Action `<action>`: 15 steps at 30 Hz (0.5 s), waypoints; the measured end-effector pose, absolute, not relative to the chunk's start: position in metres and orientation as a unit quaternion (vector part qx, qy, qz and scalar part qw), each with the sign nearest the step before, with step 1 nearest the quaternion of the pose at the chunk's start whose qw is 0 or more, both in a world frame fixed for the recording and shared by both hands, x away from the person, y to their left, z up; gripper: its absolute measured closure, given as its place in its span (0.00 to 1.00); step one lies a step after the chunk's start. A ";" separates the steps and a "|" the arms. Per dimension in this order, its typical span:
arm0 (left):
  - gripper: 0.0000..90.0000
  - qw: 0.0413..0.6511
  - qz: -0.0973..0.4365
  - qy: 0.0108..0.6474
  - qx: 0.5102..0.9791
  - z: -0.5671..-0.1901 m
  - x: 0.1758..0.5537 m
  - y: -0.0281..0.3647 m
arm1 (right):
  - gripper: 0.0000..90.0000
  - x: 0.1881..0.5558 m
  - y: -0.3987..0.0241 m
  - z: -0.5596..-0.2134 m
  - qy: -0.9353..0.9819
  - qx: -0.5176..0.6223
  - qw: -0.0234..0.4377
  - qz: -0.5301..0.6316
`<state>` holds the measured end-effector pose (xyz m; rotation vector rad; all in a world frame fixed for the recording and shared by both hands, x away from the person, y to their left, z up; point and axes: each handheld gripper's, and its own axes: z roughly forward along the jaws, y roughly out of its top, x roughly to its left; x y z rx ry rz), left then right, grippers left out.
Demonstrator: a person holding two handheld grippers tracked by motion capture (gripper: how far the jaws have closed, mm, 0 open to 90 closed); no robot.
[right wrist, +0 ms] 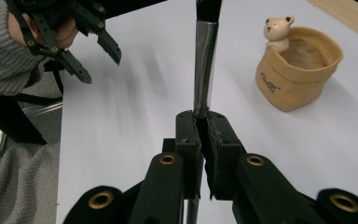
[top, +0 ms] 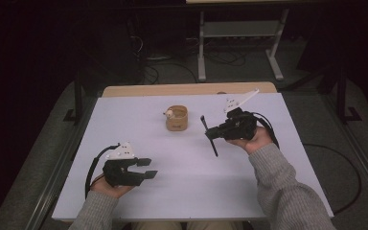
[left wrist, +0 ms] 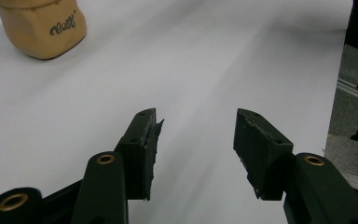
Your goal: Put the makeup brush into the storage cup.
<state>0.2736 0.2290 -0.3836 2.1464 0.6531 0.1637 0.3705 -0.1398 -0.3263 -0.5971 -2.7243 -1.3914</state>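
Right gripper [top: 214, 132] is squeezed tight on a makeup brush [right wrist: 205, 65], holding it by the shiny silver part near the handle. In the high view the brush [top: 209, 135] hangs in the air over the white table [top: 182, 191], a little to the right of the small tan pot [top: 177, 119].

Left gripper [top: 146, 168] has its jaws partly apart with nothing between them. It sits low near the front of the table, away from the pot.

I think the job now is to put the brush into the pot. To do it well, the hand should bring the brush right over the pot's mouth, stand it up straight, then lower it slowly so the pot does not tip.

In the right gripper view you can see a tiny bear [right wrist: 277, 31] peeking over the pot's rim, and inside the pot [right wrist: 298, 70]. The left gripper view shows the writing on the side of the pot [left wrist: 42, 25].
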 end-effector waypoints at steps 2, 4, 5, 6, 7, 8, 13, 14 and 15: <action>0.54 0.438 0.063 0.268 0.856 -0.387 0.273 0.232 | 0.93 0.373 -0.142 -0.324 -0.872 -0.195 0.012 -0.448; 0.53 0.439 0.061 0.273 0.854 -0.389 0.273 0.235 | 0.93 0.375 -0.144 -0.323 -0.870 -0.199 0.011 -0.451; 0.53 0.440 0.061 0.273 0.853 -0.389 0.274 0.236 | 0.93 0.378 -0.145 -0.322 -0.869 -0.201 0.012 -0.452; 0.53 0.440 0.063 0.273 0.853 -0.389 0.274 0.237 | 0.93 0.379 -0.146 -0.322 -0.869 -0.202 0.013 -0.451; 0.53 0.441 0.064 0.274 0.853 -0.389 0.274 0.237 | 0.93 0.381 -0.146 -0.322 -0.869 -0.204 0.012 -0.451; 0.53 0.441 0.065 0.276 0.852 -0.389 0.274 0.238 | 0.93 0.382 -0.146 -0.321 -0.869 -0.206 0.012 -0.451; 0.52 0.441 0.065 0.277 0.851 -0.392 0.274 0.240 | 0.93 0.389 -0.144 -0.315 -0.870 -0.204 0.008 -0.448; 0.52 0.441 0.065 0.278 0.851 -0.392 0.274 0.240 | 0.93 0.391 -0.144 -0.313 -0.871 -0.204 0.008 -0.447; 0.52 0.441 0.065 0.279 0.851 -0.393 0.273 0.241 | 0.93 0.392 -0.143 -0.312 -0.871 -0.204 0.007 -0.447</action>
